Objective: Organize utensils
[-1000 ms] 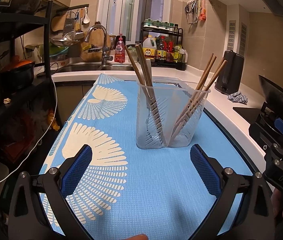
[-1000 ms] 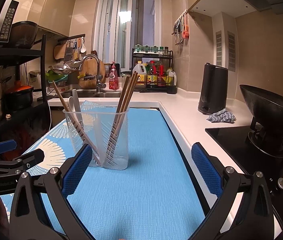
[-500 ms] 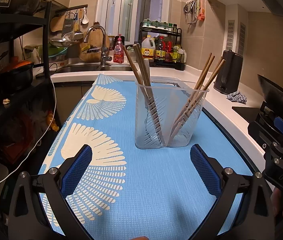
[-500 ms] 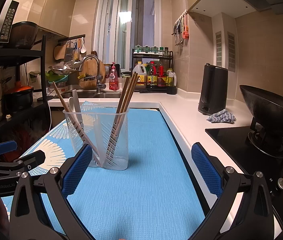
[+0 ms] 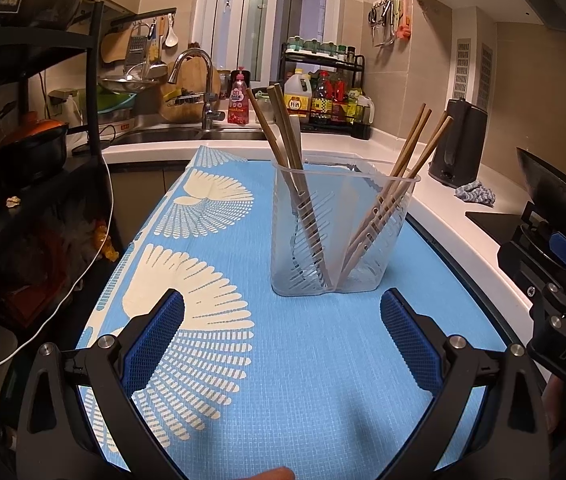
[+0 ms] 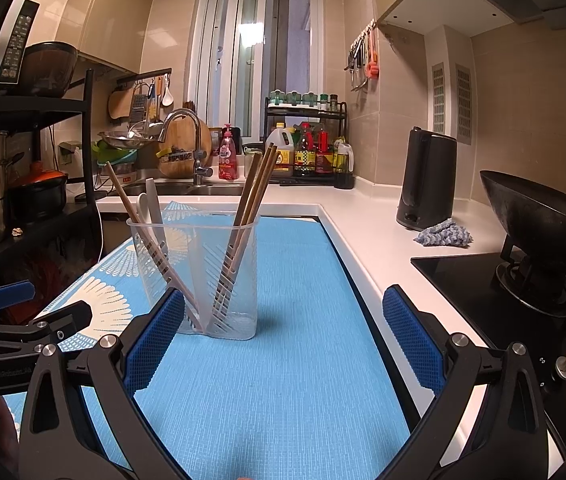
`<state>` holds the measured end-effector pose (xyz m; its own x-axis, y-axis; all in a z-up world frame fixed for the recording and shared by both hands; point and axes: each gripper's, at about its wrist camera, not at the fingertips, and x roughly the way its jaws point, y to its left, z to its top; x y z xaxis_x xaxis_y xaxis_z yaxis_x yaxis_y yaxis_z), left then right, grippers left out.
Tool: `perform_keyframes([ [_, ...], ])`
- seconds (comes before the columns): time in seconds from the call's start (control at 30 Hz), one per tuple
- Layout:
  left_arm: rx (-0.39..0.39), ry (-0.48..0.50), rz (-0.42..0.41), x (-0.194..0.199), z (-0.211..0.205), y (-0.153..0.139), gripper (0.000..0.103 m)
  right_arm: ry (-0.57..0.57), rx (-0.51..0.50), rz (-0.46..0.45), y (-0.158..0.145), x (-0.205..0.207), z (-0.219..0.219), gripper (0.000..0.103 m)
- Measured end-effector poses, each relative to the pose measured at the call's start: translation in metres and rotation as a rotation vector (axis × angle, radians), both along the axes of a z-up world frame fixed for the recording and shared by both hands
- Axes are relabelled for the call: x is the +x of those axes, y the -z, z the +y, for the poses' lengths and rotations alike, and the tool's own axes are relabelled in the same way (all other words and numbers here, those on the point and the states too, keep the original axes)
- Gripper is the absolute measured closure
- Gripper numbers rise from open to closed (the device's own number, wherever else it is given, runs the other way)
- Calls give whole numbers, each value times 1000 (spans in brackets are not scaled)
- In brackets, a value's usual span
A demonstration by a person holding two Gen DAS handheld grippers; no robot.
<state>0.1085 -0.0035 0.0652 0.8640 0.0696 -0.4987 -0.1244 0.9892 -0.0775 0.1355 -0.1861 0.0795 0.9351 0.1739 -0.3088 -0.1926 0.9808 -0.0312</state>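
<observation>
A clear plastic utensil holder (image 5: 341, 236) (image 6: 199, 276) stands upright on the blue patterned mat (image 5: 283, 360) (image 6: 283, 380). Wooden chopsticks lean in both of its compartments: one bunch (image 5: 283, 152) (image 6: 131, 208) on the left with a white spoon (image 6: 151, 210), another bunch (image 5: 407, 168) (image 6: 253, 196) on the right. My left gripper (image 5: 282, 332) is open, its blue pads empty, a short way in front of the holder. My right gripper (image 6: 283, 332) is open and empty too, with the holder just beyond its left pad (image 6: 155, 340).
A white counter (image 6: 367, 232) runs along the mat's right edge with a black kettle (image 6: 427, 180), a cloth (image 6: 443, 237), and a hob with a wok (image 6: 543, 224). The sink and tap (image 5: 199, 92) lie behind. A black shelf rack (image 5: 31, 140) stands left.
The left wrist view has drifted slightly, so the holder sits a touch further left and higher. The right wrist view is nearly the same. Both grippers stay open.
</observation>
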Motion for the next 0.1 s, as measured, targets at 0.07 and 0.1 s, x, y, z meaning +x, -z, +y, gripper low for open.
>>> perform_keyframes([
  [0.07, -3, 0, 5, 1, 1, 1, 7, 0, 0, 0, 0, 0, 0, 6],
  [0.1, -4, -1, 6, 1, 2, 1, 7, 0, 0, 0, 0, 0, 0, 6],
])
